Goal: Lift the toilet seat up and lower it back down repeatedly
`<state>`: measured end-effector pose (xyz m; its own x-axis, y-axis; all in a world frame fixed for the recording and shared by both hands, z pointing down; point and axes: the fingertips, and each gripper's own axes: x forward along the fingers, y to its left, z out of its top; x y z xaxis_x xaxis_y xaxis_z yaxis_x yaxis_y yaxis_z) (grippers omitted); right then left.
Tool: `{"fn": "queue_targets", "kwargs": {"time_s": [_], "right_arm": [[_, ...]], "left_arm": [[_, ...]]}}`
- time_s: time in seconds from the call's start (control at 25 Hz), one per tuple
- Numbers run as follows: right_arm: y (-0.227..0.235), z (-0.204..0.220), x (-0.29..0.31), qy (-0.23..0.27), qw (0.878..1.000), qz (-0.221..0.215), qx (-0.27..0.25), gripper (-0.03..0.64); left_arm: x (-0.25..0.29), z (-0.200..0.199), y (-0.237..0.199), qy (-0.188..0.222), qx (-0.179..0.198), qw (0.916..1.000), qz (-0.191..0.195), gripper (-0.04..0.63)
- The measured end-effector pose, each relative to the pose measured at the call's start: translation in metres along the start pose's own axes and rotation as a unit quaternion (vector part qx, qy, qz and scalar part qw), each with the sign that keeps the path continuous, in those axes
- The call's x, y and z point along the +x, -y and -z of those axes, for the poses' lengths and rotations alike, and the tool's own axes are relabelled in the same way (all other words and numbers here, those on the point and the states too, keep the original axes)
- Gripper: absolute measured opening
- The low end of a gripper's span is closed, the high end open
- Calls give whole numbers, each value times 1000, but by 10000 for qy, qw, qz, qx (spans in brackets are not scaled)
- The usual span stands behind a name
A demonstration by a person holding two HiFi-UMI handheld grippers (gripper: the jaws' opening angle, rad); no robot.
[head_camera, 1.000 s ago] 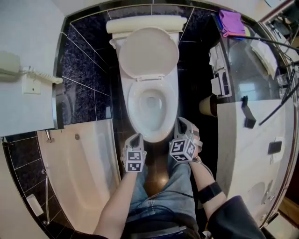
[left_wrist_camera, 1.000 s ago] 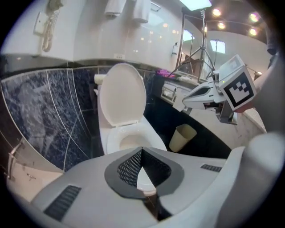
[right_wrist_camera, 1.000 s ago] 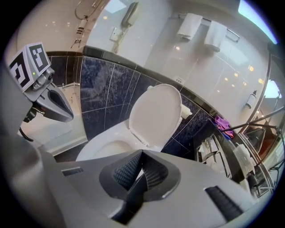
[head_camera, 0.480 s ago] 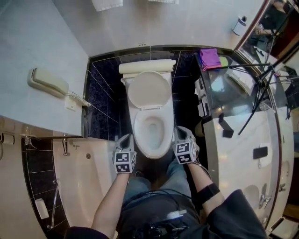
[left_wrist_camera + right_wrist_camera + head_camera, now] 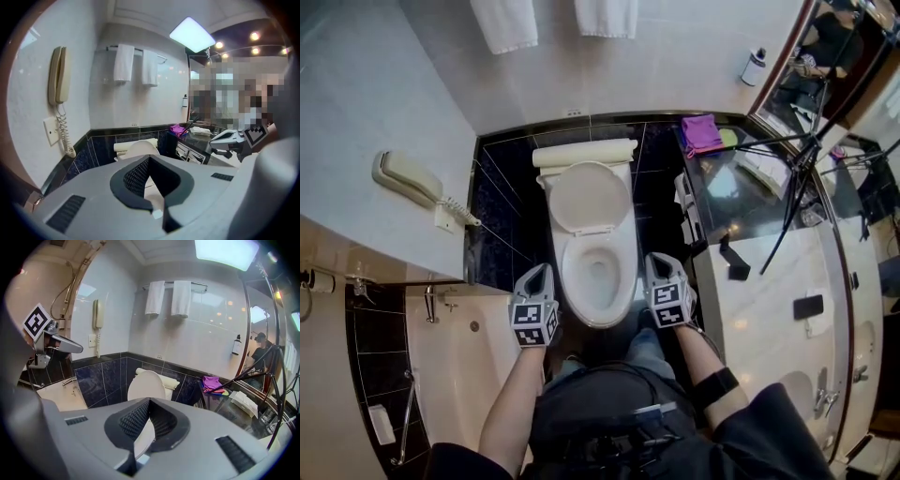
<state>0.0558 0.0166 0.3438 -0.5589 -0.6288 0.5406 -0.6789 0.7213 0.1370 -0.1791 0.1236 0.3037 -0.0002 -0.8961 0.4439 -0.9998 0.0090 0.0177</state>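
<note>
Both pairs of fingers [image 5: 133, 420] are pressed together on nothing. The left gripper [image 5: 538, 274] hangs just left of the toilet [image 5: 598, 317] bowl's front and the right gripper [image 5: 659, 264] just right of it, neither touching it. The seat [image 5: 589, 199] stands raised against the toilet's tank [image 5: 584, 153]. Lowering looks to be next: reach over the bowl, hook the closed fingertips behind the seat's top edge and tip it forward. Then get beneath it and ease it down, so it cannot slam onto the rim.
</note>
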Motion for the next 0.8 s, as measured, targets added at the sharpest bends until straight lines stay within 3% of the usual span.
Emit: {"fn": "queue_targets", "kwargs": {"time_s": [0.36,0.8], "right_arm": [[-2,8,2,-64,10000,-30,25,18],[3,1,17,-87,10000,-9,41,18]], "left_arm": [[-9,-2,-5,89,-125,9998,-108,0],[-2,-6,-8,96,-3,9998,-159,0]]}}
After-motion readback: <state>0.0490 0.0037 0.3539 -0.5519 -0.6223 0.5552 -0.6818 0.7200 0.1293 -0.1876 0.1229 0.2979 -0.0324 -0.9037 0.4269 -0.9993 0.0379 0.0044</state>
